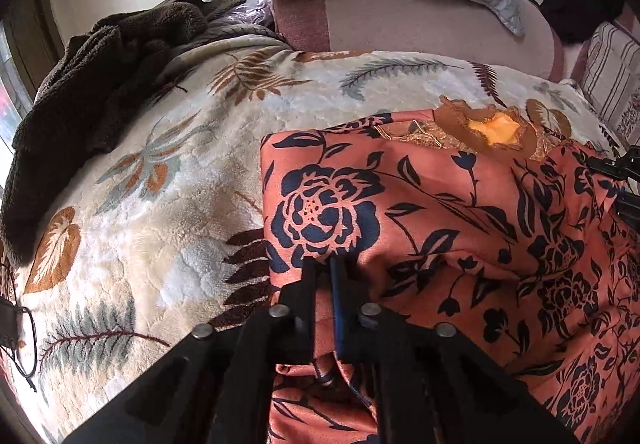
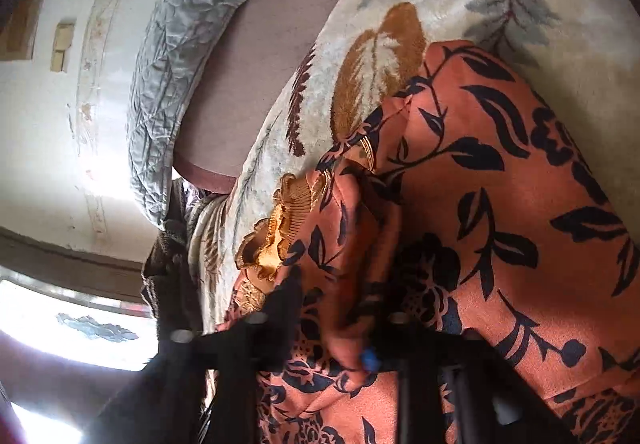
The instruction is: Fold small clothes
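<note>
So, near to far.
left gripper [image 1: 323,264]: jaws almost closed, pinching the near-left edge of the garment [image 1: 440,212].
right gripper [image 2: 336,308]: fabric bunched between the jaws; blurred, grip unclear.
garment: ahead and right of my left jaws, long axis left-right, collar [image 1: 490,130] far.
blanket [image 1: 160,204]: underneath.
count: one garment, two grippers.
</note>
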The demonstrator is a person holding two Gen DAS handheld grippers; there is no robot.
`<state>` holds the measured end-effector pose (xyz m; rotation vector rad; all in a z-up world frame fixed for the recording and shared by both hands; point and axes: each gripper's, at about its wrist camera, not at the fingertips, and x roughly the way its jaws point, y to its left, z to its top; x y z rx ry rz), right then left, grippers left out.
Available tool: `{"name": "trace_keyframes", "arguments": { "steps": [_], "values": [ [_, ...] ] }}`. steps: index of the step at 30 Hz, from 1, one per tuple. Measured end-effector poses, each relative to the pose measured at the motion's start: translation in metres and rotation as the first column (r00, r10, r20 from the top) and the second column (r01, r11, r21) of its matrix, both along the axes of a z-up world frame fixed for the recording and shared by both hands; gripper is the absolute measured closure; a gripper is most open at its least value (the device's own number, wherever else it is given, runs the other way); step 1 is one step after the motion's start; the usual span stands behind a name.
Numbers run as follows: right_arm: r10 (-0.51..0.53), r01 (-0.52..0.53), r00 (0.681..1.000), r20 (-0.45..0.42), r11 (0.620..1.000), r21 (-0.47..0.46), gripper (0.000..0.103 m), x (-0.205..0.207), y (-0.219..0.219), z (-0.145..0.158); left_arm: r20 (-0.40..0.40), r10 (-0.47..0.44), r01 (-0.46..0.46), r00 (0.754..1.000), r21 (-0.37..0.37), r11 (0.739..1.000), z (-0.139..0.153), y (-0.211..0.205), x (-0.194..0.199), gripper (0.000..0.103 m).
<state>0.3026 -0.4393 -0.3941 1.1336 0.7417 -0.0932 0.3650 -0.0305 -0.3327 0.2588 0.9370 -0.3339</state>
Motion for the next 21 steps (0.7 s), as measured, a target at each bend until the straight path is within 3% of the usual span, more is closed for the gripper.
{"name": "trace_keyframes", "arguments": {
  "steps": [4,9,11,13,16,18,19,21],
  "values": [
    [-0.043,0.056,0.994,0.101,0.990,-0.126,0.096,-0.014,0.003,0.035,0.025,-0.016,0.016,1.000,0.004,1.000,0.006,0.003,-0.005,0.100],
    [-0.141,0.194,0.970,0.200,0.940,-0.281,0.096,-0.055,-0.006,0.083,0.008,-0.018,0.018,1.000,-0.023,1.000,0.010,0.016,-0.009,0.100],
    [-0.163,0.198,0.978,0.132,0.926,-0.322,0.096,-0.059,-0.016,0.081,-0.005,-0.035,0.035,0.999,-0.043,0.998,0.011,0.019,-0.011,0.100],
    [-0.110,0.093,0.993,-0.043,0.952,-0.293,0.092,-0.046,-0.028,0.056,-0.004,-0.048,0.047,0.999,-0.041,0.998,0.011,0.017,-0.013,0.100],
    [-0.091,0.076,0.964,-0.248,0.995,-0.069,0.092,-0.052,-0.055,0.004,0.000,-0.054,0.054,0.999,-0.064,0.996,0.015,0.013,-0.014,0.100],
    [-0.109,0.127,0.962,-0.250,0.990,0.057,0.092,-0.063,-0.070,-0.007,0.016,-0.059,0.061,0.998,-0.094,0.994,0.020,0.009,-0.015,0.100],
    [-0.141,0.160,0.961,-0.238,0.985,0.061,0.091,-0.071,-0.077,-0.003,0.025,-0.062,0.064,0.998,-0.104,0.992,0.023,0.007,-0.016,0.100],
    [-0.227,0.219,0.947,-0.227,0.974,-0.061,0.088,-0.084,-0.088,0.019,0.039,-0.064,0.067,0.997,-0.104,0.992,0.026,0.000,-0.016,0.096]
  ]
}}
